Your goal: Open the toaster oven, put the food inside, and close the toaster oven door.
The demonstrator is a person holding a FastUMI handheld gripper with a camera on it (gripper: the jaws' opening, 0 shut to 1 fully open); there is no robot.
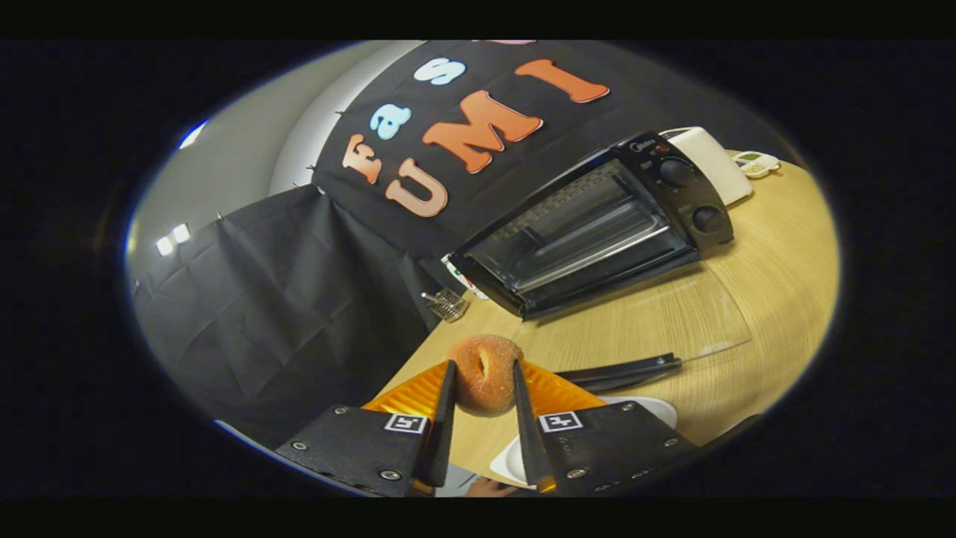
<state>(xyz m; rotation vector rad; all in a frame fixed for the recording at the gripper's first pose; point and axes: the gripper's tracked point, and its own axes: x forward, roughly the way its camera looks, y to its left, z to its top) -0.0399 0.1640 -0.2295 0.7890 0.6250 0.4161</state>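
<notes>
A sugar-coated doughnut sits between my two fingers, and my gripper is shut on it, holding it above the wooden table. Beyond the fingers stands the black toaster oven, tilted in this view. Its glass door is folded down flat toward me, with the dark door handle just ahead of my right finger. The oven's inside, with its wire rack, is in plain sight. Two knobs are on the oven's right side.
A white plate lies on the table under my right finger. A white appliance and a small light object stand behind the oven. A small metal piece lies at the table's edge left of the oven.
</notes>
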